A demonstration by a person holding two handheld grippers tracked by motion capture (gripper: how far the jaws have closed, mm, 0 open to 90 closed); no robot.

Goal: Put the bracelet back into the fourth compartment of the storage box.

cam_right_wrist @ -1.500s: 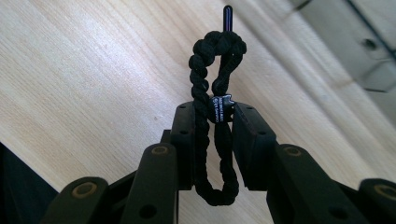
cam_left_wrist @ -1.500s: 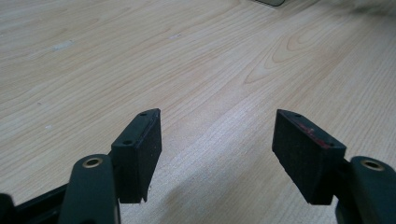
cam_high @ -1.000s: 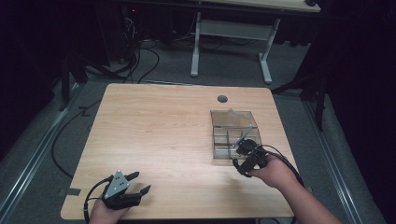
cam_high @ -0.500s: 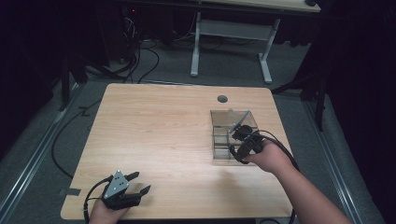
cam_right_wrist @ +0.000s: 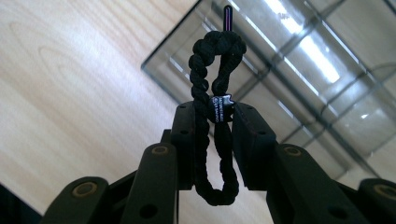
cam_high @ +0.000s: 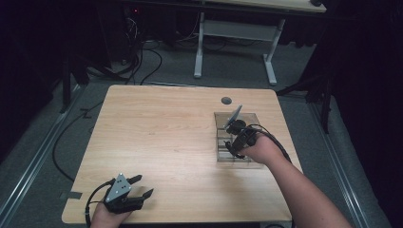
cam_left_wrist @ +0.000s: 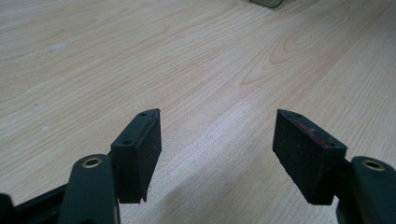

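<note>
My right gripper (cam_right_wrist: pixel 212 126) is shut on a black twisted cord loop (cam_right_wrist: pixel 201 70) that carries a small black tag; the loop sticks up past the jaw tips and hangs down behind them. In the high view, that gripper (cam_high: pixel 232 138) hovers over a clear box with compartments (cam_high: pixel 247 164) at the table's right side. Seen from the gripper, the box (cam_right_wrist: pixel 299 70) lies just beyond the loop, its dividers visible. My left gripper (cam_high: pixel 142 186) rests near the front left edge, open. Nothing lies between its black pads (cam_left_wrist: pixel 144 149), only bare wood.
A light wooden table (cam_high: pixel 161 133) has a round dark cable hole (cam_high: pixel 226 100) near its far edge. Behind it stands a white desk frame (cam_high: pixel 233 33), and cables lie on the dark floor to the left.
My right hand has carried the cord loop away from the box's near corner, farther over the box and slightly left. The left gripper has stayed put.
</note>
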